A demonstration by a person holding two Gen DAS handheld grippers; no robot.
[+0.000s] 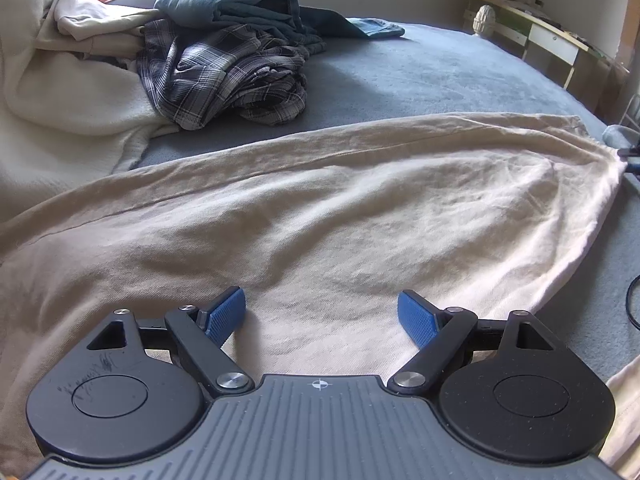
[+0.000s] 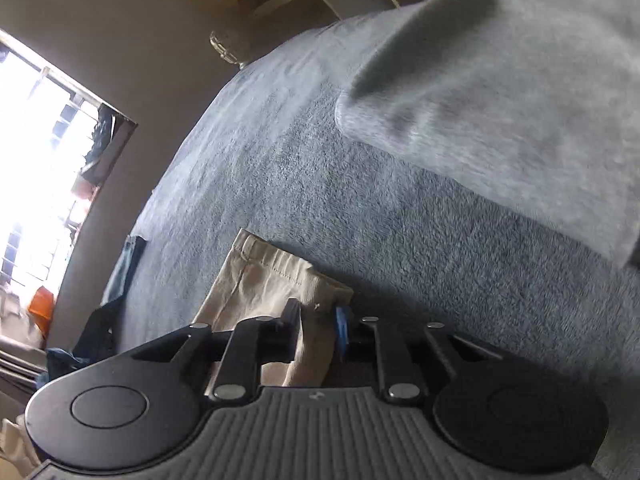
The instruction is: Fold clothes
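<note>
Currently beige garment (image 1: 320,208) stretched nine-to-three ahead of left gripper (image 1: 322,316), jaws spread and empty; three-o'clock end pinched in right gripper (image 2: 318,330), jaws pressed together.

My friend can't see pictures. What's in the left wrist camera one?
An open left gripper hovers over a beige garment spread on a blue-grey bed. Behind it lies a heap with a plaid shirt and a teal garment.
</note>
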